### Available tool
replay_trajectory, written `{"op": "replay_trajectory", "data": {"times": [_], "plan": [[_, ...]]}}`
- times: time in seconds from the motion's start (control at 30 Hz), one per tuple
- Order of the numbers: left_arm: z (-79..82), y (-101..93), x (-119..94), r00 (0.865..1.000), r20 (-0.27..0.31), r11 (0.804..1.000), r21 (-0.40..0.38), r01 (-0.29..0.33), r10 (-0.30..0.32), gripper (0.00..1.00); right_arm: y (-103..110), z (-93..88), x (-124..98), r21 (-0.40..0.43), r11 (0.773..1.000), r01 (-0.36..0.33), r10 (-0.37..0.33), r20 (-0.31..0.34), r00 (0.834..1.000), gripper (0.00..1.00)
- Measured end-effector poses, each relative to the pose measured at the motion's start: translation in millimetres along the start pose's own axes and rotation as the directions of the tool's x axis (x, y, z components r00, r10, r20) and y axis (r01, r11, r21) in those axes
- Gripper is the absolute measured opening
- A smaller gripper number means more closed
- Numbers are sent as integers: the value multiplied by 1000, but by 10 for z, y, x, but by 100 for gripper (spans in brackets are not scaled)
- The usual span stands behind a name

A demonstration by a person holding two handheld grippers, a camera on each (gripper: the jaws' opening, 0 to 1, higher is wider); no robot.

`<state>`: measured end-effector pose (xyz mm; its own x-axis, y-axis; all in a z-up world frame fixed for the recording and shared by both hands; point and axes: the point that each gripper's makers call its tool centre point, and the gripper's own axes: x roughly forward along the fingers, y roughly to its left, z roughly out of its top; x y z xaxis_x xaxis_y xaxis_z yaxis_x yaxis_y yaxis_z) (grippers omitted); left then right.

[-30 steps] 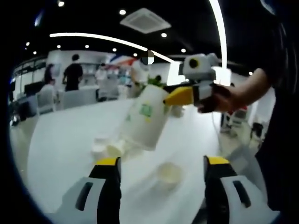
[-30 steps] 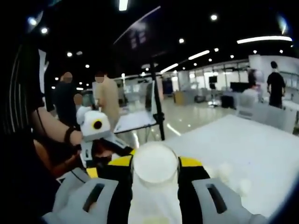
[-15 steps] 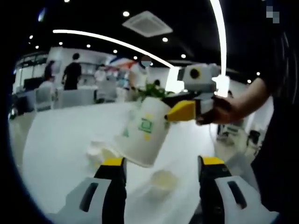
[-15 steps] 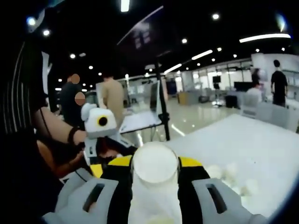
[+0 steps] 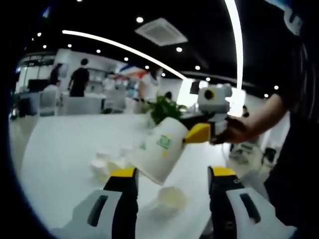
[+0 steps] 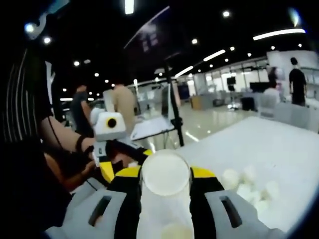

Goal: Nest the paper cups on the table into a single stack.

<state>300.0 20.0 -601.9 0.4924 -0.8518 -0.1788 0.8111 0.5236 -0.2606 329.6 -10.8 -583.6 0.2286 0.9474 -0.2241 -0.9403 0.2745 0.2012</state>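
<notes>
Several loose cups point(image 5: 169, 198) dot white table point(image 5: 60, 164); right tongs point(image 6: 165, 175) clamp cup point(image 6: 164, 199); left tongs point(image 5: 172, 177) apart.

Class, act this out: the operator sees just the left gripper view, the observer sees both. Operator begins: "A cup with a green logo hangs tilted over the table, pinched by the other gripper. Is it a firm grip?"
Observer: In the right gripper view, the right gripper has both jaws closed against the sides of the paper cup, and the cup's round bottom faces the camera.
Operator: Where is my own gripper relative to it?
Observer: The same view shows the left gripper just left of the cup, held by a hand.
Operator: Any cups left on the table?
Observer: Yes, loose cups sit in a cluster on the white table, right of the held cup.
</notes>
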Motion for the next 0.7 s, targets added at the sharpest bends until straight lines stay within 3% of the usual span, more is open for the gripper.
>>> {"op": "replay_trajectory", "data": {"times": [0.37,0.5,0.7], "plan": [[106,-76,-2,999,14,999,-19,45,-44,50,40,-192,-74,9,1000,-17,17,-16,1000,33],[137,-74,-17,998,33,995,-74,61,-59,46,61,-255,-88,36,999,-23,24,-13,1000,33],[196,-80,-70,996,51,993,-92,77,-72,34,158,-315,-95,66,996,-52,53,-3,999,33]]}}
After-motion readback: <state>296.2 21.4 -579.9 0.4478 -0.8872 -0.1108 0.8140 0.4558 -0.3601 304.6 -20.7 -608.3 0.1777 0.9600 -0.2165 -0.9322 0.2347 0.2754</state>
